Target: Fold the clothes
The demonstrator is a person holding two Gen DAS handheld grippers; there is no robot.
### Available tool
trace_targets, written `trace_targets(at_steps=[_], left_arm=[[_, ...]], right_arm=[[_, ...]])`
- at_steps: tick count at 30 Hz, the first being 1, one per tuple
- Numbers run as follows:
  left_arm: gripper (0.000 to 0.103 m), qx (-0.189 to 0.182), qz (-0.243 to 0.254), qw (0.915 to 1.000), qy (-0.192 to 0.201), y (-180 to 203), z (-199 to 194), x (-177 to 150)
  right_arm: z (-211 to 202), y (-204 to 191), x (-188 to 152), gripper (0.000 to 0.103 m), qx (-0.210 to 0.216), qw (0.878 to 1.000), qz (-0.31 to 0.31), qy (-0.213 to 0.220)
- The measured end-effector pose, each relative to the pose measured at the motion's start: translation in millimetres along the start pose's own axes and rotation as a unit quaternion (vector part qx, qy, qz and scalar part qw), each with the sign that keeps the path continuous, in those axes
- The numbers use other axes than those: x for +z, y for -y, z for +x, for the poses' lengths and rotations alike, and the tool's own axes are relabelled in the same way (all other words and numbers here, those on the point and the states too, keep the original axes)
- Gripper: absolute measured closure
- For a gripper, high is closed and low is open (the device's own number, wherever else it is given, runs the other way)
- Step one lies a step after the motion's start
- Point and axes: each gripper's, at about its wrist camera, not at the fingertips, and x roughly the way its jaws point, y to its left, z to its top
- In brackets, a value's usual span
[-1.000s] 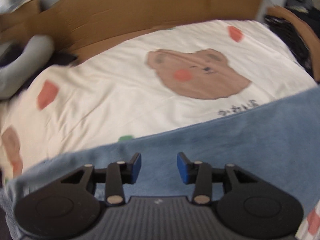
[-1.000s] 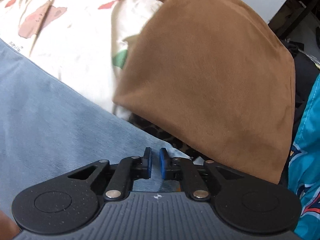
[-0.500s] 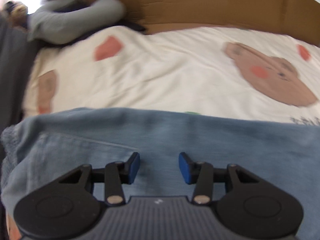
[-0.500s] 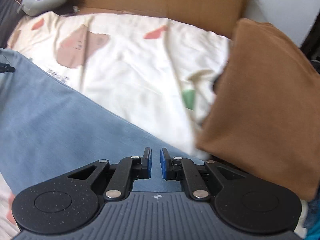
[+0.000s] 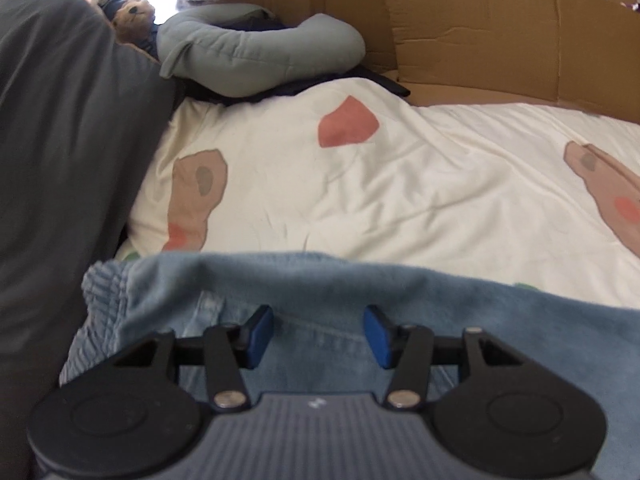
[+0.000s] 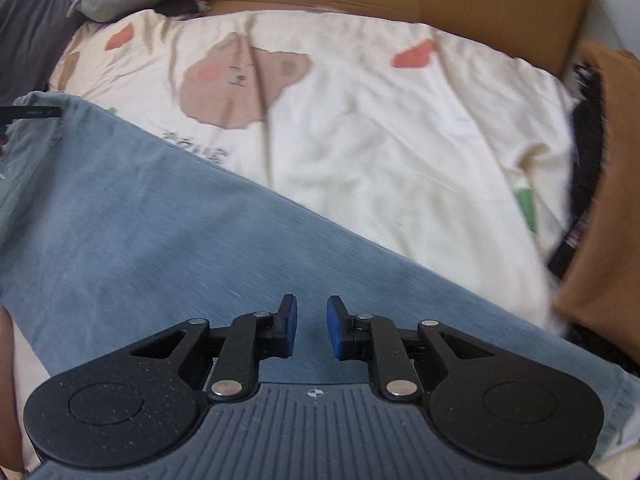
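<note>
Left gripper (image 5: 318, 334) fingers wide apart over jeans (image 5: 360, 300) waistband end; right gripper (image 6: 312, 330) fingers slightly apart, denim beneath, nothing clamped.

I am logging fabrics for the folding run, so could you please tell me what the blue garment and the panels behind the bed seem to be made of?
The blue garment looks like washed denim: faded matte blue, stitched seam, gathered elastic waistband. The panels look like corrugated cardboard: plain brown, matte, creased fold lines.
</note>
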Motion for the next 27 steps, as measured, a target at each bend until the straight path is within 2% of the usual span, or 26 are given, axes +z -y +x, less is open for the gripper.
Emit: trace_targets(at_steps=[4,7,10,17,27], left_arm=[[0.048,-0.002,0.0,0.9998,-0.018,2,20,7],[0.049,-0.006,0.001,0.9997,-0.024,3,31,10],[0.049,-0.013,0.01,0.9995,-0.026,3,38,11],[0.049,-0.027,0.01,0.999,-0.033,0,48,17],[0.049,-0.021,0.003,0.9993,-0.03,5,58,28]], right_arm=[[13,-25,15,0.071,0.025,0.999,-0.025,-0.004],[23,-45,26,0.071,0.039,0.998,-0.044,-0.01],[36,-62,32,0.071,0.035,0.998,-0.053,-0.015],[57,-84,44,0.071,-0.004,0.998,-0.058,0.001],[86,-115,59,0.071,-0.065,0.995,-0.065,0.028]])
